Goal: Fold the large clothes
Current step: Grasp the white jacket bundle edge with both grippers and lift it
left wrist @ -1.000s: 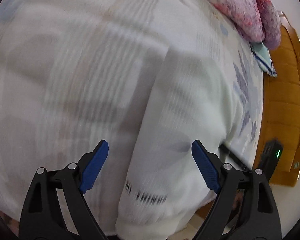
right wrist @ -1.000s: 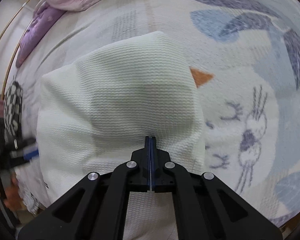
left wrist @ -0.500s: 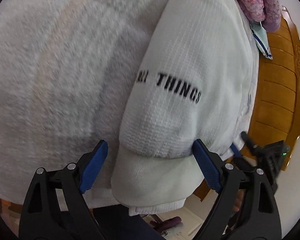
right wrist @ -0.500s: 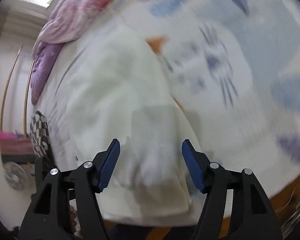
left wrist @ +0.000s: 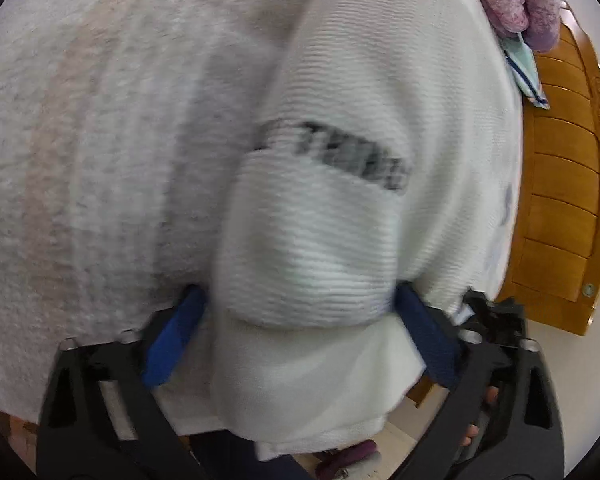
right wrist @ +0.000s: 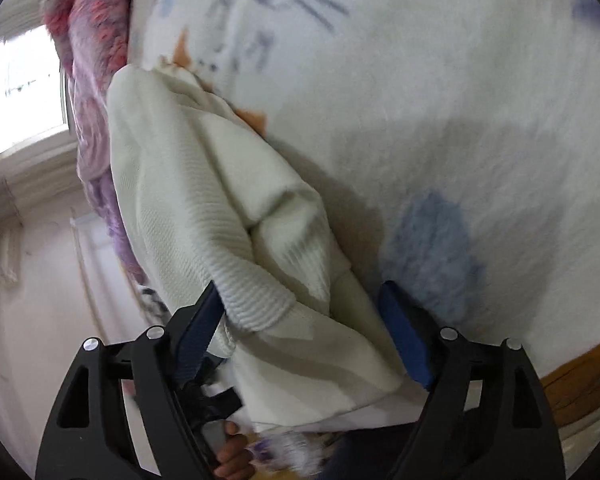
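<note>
Your white knit sweater (left wrist: 340, 92) lies bunched at the near edge of the bed, on the printed bedsheet (right wrist: 480, 80) w/ blue and grey drawings. The knit is ribbed, cream-white, w/ black letters across it, too blurred to read. One rolled part w/ a smooth cuff (left wrist: 312, 368) sits right btw the fingers of your left gripper (left wrist: 300, 332). That claw is spread wide, its blue pads on both sides of the roll; if they touch the cloth, I cannot tell. Your right gripper (right wrist: 308, 328) is also wide apart, and a folded flap of the sweater (right wrist: 220, 208) hangs btw its fingers, not pinched. Around: a pink-purple fuzzy blanket (right wrist: 88, 40) at the far side, a wooden bed frame (left wrist: 560, 200) on the right of the left view, a bright window (right wrist: 24, 88). The thick roll hides most of the left view.
</note>
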{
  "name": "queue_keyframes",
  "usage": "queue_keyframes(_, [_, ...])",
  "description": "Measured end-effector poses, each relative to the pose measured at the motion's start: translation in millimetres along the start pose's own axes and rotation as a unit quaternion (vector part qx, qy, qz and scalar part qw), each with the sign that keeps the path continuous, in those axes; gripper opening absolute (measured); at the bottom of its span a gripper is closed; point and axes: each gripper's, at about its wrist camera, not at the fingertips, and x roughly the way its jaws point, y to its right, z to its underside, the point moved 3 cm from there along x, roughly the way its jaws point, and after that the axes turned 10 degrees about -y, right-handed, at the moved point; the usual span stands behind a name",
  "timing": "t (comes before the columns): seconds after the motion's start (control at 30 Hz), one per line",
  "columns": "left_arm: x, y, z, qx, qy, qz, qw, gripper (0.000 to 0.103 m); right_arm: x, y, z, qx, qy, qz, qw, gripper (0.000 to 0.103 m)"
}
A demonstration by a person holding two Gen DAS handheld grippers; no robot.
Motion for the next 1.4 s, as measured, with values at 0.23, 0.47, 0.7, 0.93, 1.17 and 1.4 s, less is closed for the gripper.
queue_keyframes(0.23, [3,13,-4,0.033,-0.009,-0.007,0.9994,0.071,8,2,4,-0.005,-0.026,-0.028,0.999,0.092])
queue_keyframes(0.47, [-2,0,-15,0.031,-0.04,0.022,0.9985,0.073,30,-27,-5,-0.059,-0.058,0.003,0.997,0.093])
queue_keyframes(0.7, [-4,2,-30,0.048,-0.041,0.004,0.998,0.073,24,-19,13,-0.06,0.006,0.045,0.997,0.079])
queue_keyframes(0.93, [-28,35,-35,0.087,-0.034,-0.028,0.9952,0.038,-1,-63,50,-0.142,0.036,0.129,0.981,0.03])
queue_keyframes(1.17, [-101,122,-24,0.189,0.051,-0.031,0.9801,0.031,-54,-151,58,-0.265,0.052,0.148,0.951,0.026])
queue_keyframes(1.4, [-143,246,-32,0.239,0.165,-0.029,0.9565,0.031,-130,-249,14,-0.366,0.077,0.127,0.919,0.025])
